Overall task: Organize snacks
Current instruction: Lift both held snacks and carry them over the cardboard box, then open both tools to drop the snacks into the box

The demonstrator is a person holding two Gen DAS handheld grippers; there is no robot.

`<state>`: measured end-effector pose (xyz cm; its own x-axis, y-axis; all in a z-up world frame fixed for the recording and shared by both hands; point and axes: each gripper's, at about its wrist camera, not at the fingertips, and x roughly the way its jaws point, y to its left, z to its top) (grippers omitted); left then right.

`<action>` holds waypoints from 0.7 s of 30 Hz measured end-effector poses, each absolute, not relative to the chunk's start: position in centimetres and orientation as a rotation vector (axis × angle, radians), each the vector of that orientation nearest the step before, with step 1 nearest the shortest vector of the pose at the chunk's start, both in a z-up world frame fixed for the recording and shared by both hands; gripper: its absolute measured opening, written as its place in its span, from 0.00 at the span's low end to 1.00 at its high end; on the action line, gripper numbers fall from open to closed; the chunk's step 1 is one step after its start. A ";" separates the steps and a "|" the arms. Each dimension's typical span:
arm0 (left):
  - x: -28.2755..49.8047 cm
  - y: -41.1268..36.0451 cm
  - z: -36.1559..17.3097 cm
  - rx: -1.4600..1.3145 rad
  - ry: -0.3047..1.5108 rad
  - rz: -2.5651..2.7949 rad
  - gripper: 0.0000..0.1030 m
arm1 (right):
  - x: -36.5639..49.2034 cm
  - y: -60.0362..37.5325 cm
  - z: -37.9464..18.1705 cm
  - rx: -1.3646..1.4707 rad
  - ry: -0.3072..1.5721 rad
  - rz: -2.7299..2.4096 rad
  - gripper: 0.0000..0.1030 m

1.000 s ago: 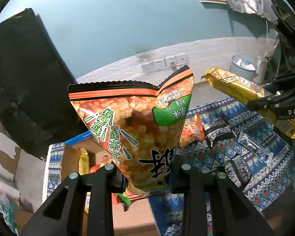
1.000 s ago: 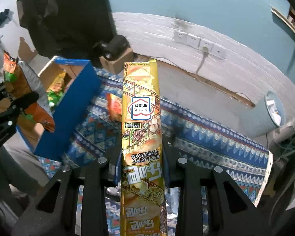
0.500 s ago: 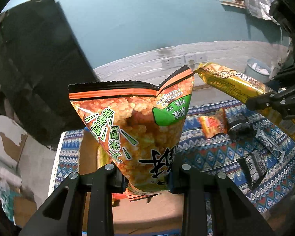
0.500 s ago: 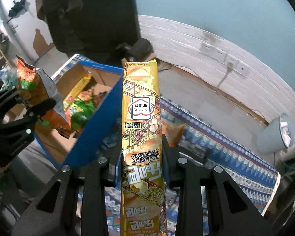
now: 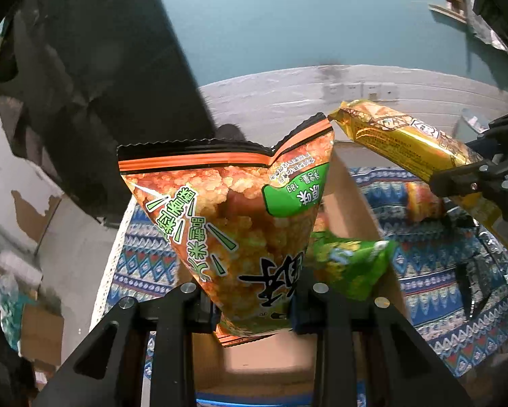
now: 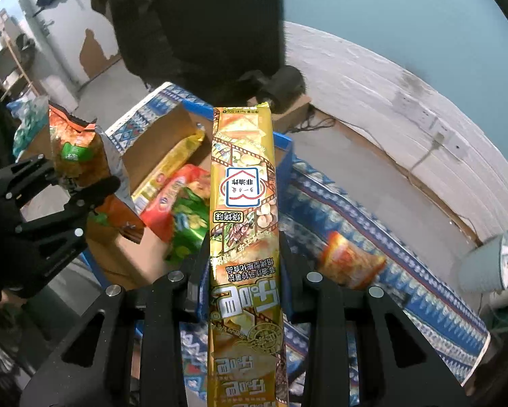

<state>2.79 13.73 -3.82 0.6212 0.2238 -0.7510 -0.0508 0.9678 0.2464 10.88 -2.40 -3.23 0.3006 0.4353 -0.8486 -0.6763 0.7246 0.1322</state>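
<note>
My left gripper [image 5: 254, 308] is shut on an orange snack bag [image 5: 233, 224] with green labels, held upright over the open cardboard box [image 5: 355, 200]. My right gripper [image 6: 243, 271] is shut on a long golden snack pack [image 6: 243, 210], beside the box's blue wall [image 6: 284, 156]. The golden pack [image 5: 406, 149] and right gripper [image 5: 481, 183] show at the right of the left wrist view. The left gripper [image 6: 81, 190] with the orange bag [image 6: 77, 149] shows at the left of the right wrist view. Inside the box lie a green bag [image 6: 186, 224], a red bag [image 6: 172, 200] and a yellow pack [image 6: 169, 166].
A patterned blue cloth [image 6: 372, 291] covers the table. A loose orange snack bag [image 6: 352, 264] lies on it right of the box. Dark foil packets [image 5: 481, 271] lie on the cloth. A grey bin [image 6: 491, 264] stands on the floor at right. A black panel [image 5: 94, 84] rises behind the box.
Both grippers have swung toward the box with their snacks still held. The box interior and its green bag now sit right behind the orange bag, and the golden pack is closer to the box.
</note>
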 end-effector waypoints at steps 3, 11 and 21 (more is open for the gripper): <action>2.7 15.0 -4.2 0.195 0.899 0.177 0.29 | 11.0 -0.8 -3.6 -0.276 1.038 0.768 0.30; 2.9 17.5 -5.2 0.182 0.927 0.222 0.29 | 11.6 3.5 -5.3 -0.299 1.072 0.793 0.30; 3.1 19.0 -6.3 0.166 0.953 0.231 0.30 | 12.1 6.7 -6.3 -0.271 1.110 0.815 0.30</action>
